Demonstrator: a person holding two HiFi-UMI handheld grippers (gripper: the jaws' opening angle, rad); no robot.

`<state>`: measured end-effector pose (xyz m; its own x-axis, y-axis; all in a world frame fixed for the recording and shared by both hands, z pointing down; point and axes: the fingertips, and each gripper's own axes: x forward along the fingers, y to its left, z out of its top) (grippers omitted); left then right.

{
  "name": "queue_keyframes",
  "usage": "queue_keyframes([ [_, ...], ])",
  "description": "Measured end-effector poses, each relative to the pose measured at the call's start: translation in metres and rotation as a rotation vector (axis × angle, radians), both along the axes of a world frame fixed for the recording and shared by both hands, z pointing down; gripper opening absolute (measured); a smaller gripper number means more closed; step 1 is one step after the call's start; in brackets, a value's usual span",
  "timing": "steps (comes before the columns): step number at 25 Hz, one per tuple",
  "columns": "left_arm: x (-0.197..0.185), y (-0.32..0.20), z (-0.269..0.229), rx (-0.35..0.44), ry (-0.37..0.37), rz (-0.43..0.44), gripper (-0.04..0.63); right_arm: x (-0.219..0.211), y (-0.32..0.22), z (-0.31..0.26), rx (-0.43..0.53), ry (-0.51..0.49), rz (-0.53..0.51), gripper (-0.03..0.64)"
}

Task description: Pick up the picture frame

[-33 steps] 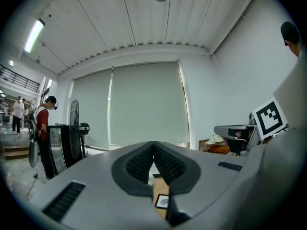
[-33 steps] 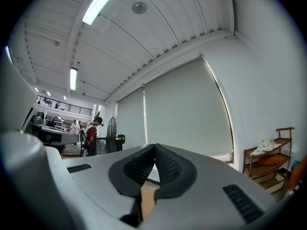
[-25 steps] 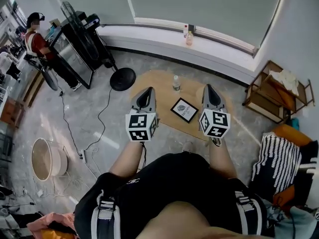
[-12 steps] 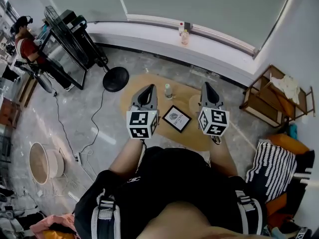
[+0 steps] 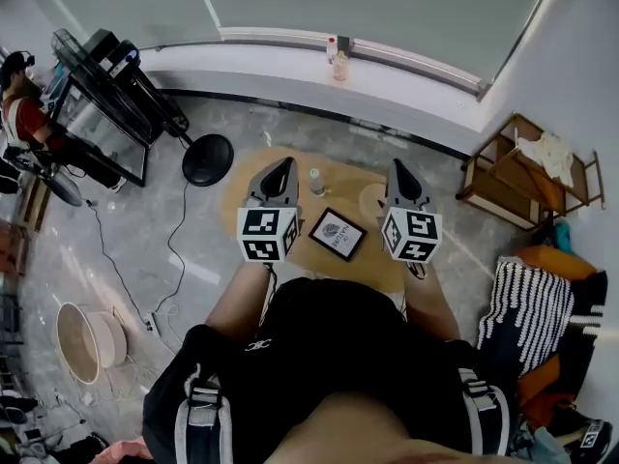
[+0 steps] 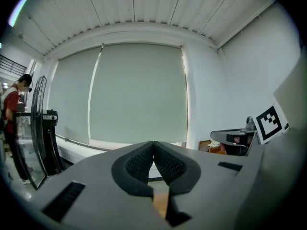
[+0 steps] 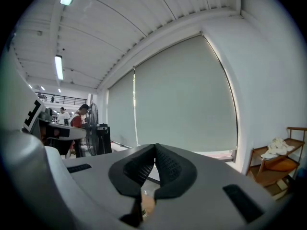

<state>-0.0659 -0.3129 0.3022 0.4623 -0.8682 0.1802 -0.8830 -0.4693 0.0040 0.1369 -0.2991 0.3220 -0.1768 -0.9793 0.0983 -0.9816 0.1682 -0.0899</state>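
A black picture frame [image 5: 336, 234] with a white print lies flat on a low round wooden table [image 5: 259, 158] in the head view, between my two grippers. My left gripper [image 5: 282, 165] hovers left of the frame, shut and empty. On the other side my right gripper [image 5: 397, 168] floats at about the same height, also shut with nothing in it. Both point almost level toward the window. In the left gripper view the pads [image 6: 154, 145] meet with nothing between them; the right gripper view shows its pads [image 7: 155, 147] closed too. The frame is hidden in both gripper views.
A small clear bottle [image 5: 315, 182] stands on the table behind the frame. A standing fan [image 5: 207, 159] and a black rack [image 5: 97, 95] are at the left, a person [image 5: 19, 104] beyond. A wooden shelf [image 5: 527, 177] is at the right, a striped cushion [image 5: 530, 303] near it.
Both grippers and my view have moved forward over the table; the frame now lies nearer, between the grippers. Both stayed shut.
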Motion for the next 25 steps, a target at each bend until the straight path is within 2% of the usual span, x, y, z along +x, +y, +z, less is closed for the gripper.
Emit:
queue_keyframes([
  [5, -0.001, -0.023, 0.016, -0.035, -0.006, 0.053, 0.023, 0.002, -0.009, 0.013, -0.031, 0.002, 0.078, 0.017],
  [8, 0.004, -0.03, 0.032, -0.082, -0.002, 0.106, 0.1, 0.002, -0.009, 0.028, -0.075, -0.001, 0.11, 0.017],
  [9, 0.006, -0.031, 0.037, -0.094, -0.004, 0.123, 0.103, 0.001, -0.009, 0.034, -0.091, -0.009, 0.108, 0.019],
  [11, 0.011, -0.034, 0.051, -0.118, -0.013, 0.148, 0.124, -0.001, -0.009, 0.049, -0.13, -0.044, 0.095, 0.116],
  [14, 0.016, -0.038, 0.076, -0.168, -0.037, 0.174, 0.147, 0.001, -0.006, 0.076, -0.2, -0.074, 0.108, 0.118],
  [25, 0.028, -0.049, 0.183, -0.383, -0.175, 0.278, 0.149, 0.009, 0.006, 0.182, -0.433, -0.15, 0.192, 0.12],
])
